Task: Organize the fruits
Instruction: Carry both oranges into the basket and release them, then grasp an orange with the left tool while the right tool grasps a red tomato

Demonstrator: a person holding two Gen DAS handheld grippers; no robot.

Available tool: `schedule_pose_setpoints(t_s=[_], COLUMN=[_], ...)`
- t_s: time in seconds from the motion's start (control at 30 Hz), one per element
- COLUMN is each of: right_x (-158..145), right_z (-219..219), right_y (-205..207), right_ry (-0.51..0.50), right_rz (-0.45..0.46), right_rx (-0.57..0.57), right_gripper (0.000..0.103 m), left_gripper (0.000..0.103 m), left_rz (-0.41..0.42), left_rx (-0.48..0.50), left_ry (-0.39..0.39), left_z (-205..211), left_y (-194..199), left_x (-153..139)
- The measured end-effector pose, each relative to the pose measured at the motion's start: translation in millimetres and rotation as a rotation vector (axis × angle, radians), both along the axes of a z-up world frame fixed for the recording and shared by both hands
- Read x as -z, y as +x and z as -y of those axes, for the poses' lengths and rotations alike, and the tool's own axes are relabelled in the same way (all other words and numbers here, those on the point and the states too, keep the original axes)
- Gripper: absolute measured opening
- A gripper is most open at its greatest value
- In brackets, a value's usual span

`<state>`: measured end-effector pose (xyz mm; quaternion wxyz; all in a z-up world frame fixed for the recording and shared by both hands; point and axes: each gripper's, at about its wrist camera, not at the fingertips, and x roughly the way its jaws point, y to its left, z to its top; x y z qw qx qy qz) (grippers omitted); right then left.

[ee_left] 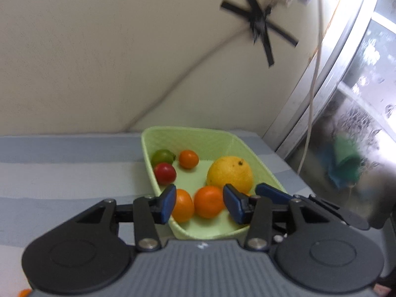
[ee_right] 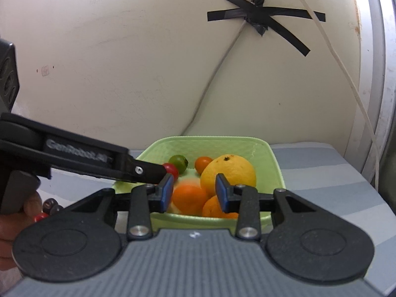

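Note:
A light green basket [ee_left: 148, 163] [ee_right: 277, 170] sits on the striped cloth and holds fruit: a big yellow orange [ee_left: 230, 174] [ee_right: 229, 173], two tangerines [ee_left: 208, 201] [ee_right: 189, 198], a smaller orange fruit [ee_left: 188, 159] [ee_right: 202, 163], a red fruit [ee_left: 165, 173] [ee_right: 172, 169] and a green one [ee_left: 162, 156] [ee_right: 178, 162]. My left gripper [ee_left: 199, 204] is open and empty, above the basket's near end, around the tangerines. My right gripper [ee_right: 194, 191] is open and empty, just above the near rim. The left gripper's body [ee_right: 81, 158] crosses the right wrist view.
The blue-grey striped cloth [ee_left: 61, 168] covers the table up to a cream wall. A white cable [ee_left: 314, 79] hangs at the right beside a window frame [ee_left: 329, 74]. Black tape [ee_right: 262, 17] holds a cord on the wall. An orange object [ee_left: 24, 292] peeks in at bottom left.

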<state>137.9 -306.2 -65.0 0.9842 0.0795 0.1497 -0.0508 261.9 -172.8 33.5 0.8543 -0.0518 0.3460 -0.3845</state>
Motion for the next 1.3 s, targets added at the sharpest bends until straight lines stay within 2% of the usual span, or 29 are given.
schedule_pose_setpoints(t_s=[0.1,0.17,0.27,0.4,0.5,0.67,0.77,0.83,0.93,1.0,1.07,1.13,1.23,1.3], right_x=[-10.1,-15.7,-11.4,7.9,16.4,13.6,10.4,11.4,15.3,17.5,19.7,22.6,21.8,23.1], right_z=[-2.4,-6.3,-23.5,-63.1,-89.5,-119.0,-133.6,-140.3,-147.4,-148.8,-147.8,-146.6,-144.7,-150.6], right_y=[-14.0,-33.5,-65.7,-89.0,-91.1,-76.0,-65.4,-53.2,-43.3,-39.5,-35.6,-29.7,-25.3,-22.8], right_ry=[0.006,0.038,0.115,0.128,0.126,0.074,0.012,-0.036,-0.097,-0.109,-0.1,-0.09,-0.074,-0.092], right_rz=[0.03,0.063,0.069,0.028,-0.004,-0.036,-0.036,-0.049,-0.071,-0.079,-0.094,-0.118,-0.131,-0.144], right_rx=[0.013,0.002,-0.074,-0.162,-0.215,-0.268,-0.286,-0.286,-0.282,-0.284,-0.284,-0.278,-0.274,-0.285], right_gripper=[0.04,0.04,0.04,0.039,0.039,0.039,0.039,0.039,0.039,0.039,0.039,0.038,0.034,0.019], left_gripper=[0.043,0.044,0.044,0.044,0.044,0.047,0.053,0.054,0.054,0.054,0.049,0.037,0.036,0.036], left_rz=[0.049,0.085,0.125,0.072,0.037,0.02,0.016,0.023,-0.017,-0.013,-0.002,-0.007,0.003,-0.002], left_rx=[-0.028,-0.089,-0.229,-0.349,-0.353,-0.315,-0.273,-0.244,-0.229,-0.227,-0.228,-0.211,-0.214,-0.222], left_ry=[-0.105,-0.159,-0.138,-0.082,-0.057,-0.044,-0.038,-0.024,-0.025,-0.035,-0.031,-0.043,-0.041,-0.044], left_z=[-55.4,-101.1,-160.1,-205.5,-211.7,-193.3,-183.3,-173.8,-166.2,-165.9,-164.3,-165.1,-164.3,-165.5], left_y=[-22.0,-40.3,-67.4,-90.0,-92.8,-71.1,-59.7,-53.9,-42.8,-41.8,-43.4,-44.7,-48.4,-52.1], left_x=[-19.3,-23.4,-12.2,20.6,36.1,42.6,47.0,50.1,58.6,63.0,63.8,64.6,64.1,63.2])
